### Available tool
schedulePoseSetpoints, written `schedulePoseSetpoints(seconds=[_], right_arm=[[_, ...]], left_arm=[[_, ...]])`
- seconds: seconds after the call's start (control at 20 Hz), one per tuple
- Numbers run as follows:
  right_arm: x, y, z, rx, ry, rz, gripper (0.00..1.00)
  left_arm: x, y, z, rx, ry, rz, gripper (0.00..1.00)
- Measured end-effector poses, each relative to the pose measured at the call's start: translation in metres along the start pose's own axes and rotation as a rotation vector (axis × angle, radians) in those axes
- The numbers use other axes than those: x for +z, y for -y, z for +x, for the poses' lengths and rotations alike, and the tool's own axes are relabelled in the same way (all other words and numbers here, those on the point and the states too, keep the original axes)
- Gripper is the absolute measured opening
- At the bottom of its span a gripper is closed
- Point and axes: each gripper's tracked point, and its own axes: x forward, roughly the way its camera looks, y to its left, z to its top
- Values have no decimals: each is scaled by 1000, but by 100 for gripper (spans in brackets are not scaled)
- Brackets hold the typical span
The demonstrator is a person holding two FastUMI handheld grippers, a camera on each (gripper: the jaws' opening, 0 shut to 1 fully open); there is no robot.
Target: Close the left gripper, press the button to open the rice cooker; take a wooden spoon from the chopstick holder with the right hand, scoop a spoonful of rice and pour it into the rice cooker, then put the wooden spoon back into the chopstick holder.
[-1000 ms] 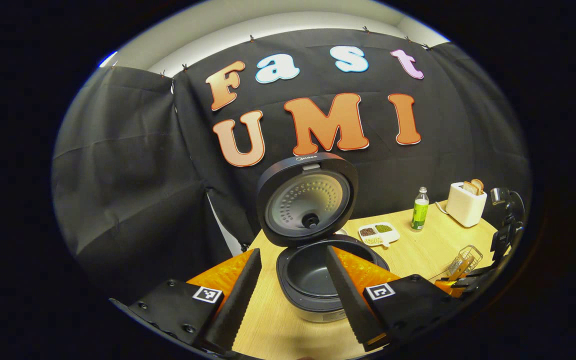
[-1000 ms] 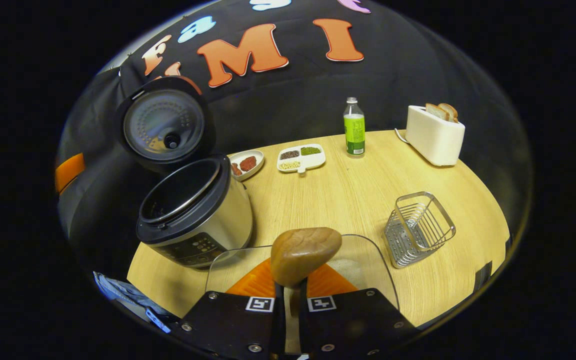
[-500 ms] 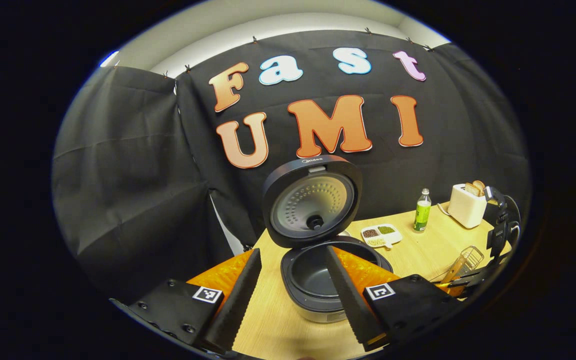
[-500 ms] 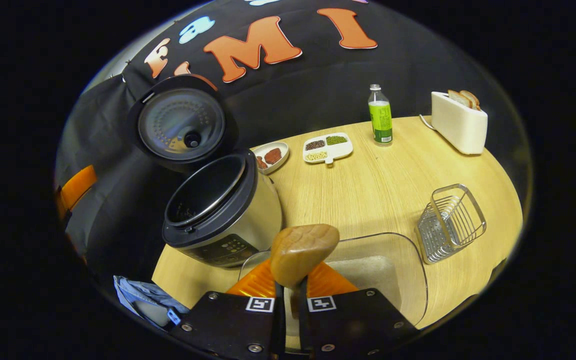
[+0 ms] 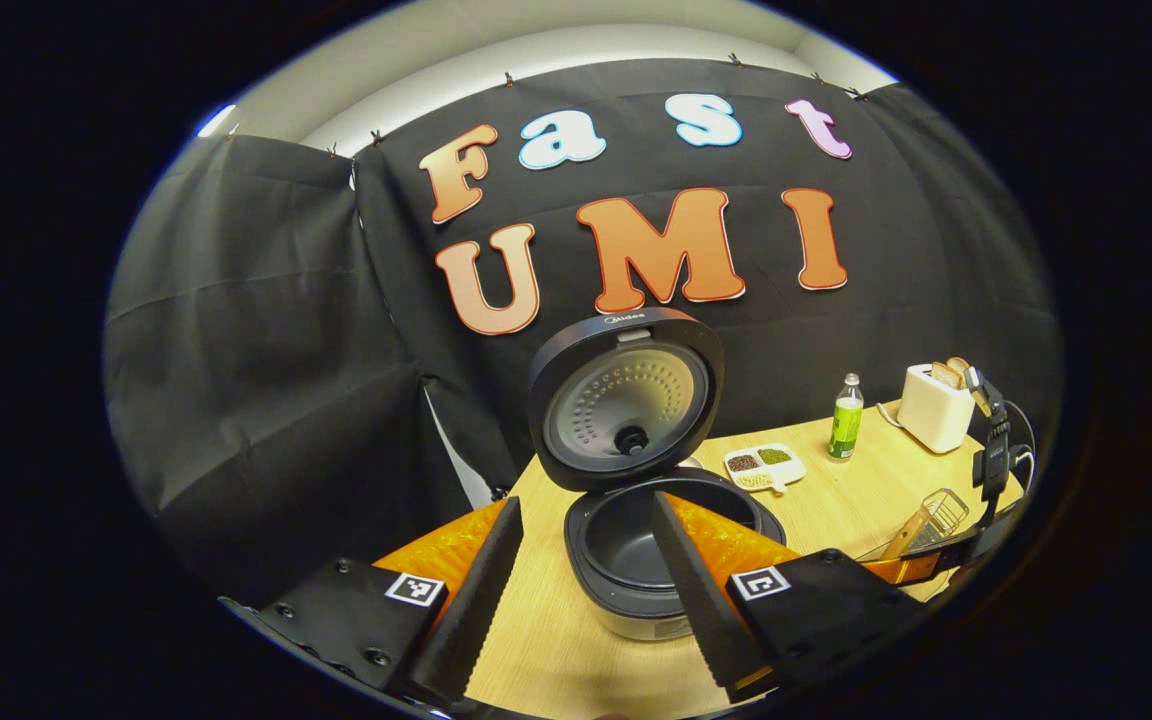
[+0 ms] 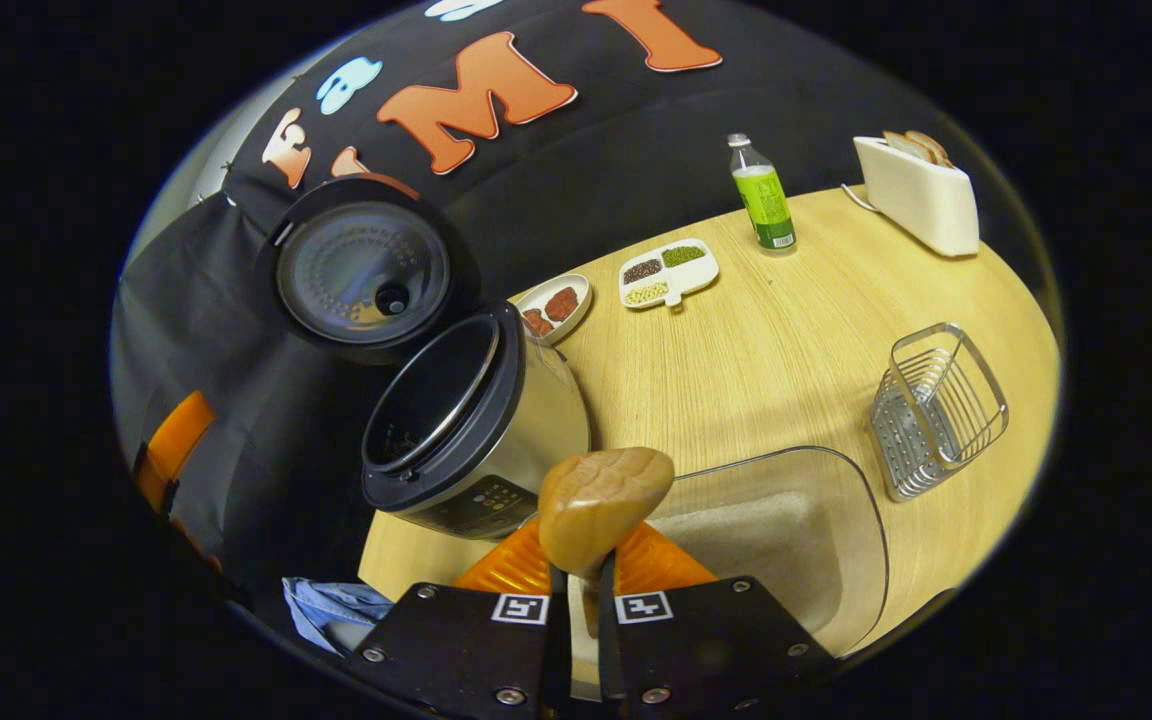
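The left tongs [image 5: 576, 560] stand wide apart with nothing between their fingers, poised in front of the black-and-silver round rice cooker [image 5: 651, 570], which sits near the left edge of the pale wooden tabletop [image 5: 836, 500]. The cooker's round black lid [image 5: 624, 400] is swung up and stands open, showing its dimpled metal inner plate, and the dark inner pot is exposed below it.

The right tongs [image 6: 581, 600] are drawn narrow and grip the handle of the brown wooden spoon [image 6: 591, 505], both fingers pressing on it; the spoon's rounded bowl points forward, away from the tongs, held above the clear plastic box of white rice [image 6: 786, 520] at the tabletop's near edge. In the right gripper view the rice cooker [image 6: 466, 420] stands just left of that box, and whether the two touch cannot be told. The spoon's bowl shows its back, so whether it carries rice cannot be told.

The square silver wire chopstick holder [image 6: 936, 410] stands near the right edge of the tabletop, well apart from the cooker. Toward the far edge lie a small white dish with reddish-brown pieces [image 6: 554, 303], a white divided dish of dark, green and pale grains [image 6: 668, 272], a clear bottle with a green label [image 6: 761, 195] and a white toaster holding bread slices [image 6: 921, 200] near the far right corner.
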Motion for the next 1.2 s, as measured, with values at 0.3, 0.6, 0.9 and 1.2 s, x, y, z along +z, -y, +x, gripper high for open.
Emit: schedulePoseSetpoints(seconds=[0.3, 0.6, 0.9, 1.2], right_arm=[[-1, -3, 0, 53, -21, 50, 10], [0, 11, 0, 104, -56, 176, 10], [-1, 23, -7, 141, -75, 277, 10], [7, 41, -24, 190, -77, 351, 10]], left_arm=[[2, 5, -1, -7, 3, 12, 89], [4, 9, -3, -16, 5, 23, 85], [4, 16, -3, -19, -1, 24, 81], [12, 34, -4, -28, 12, 24, 81]])
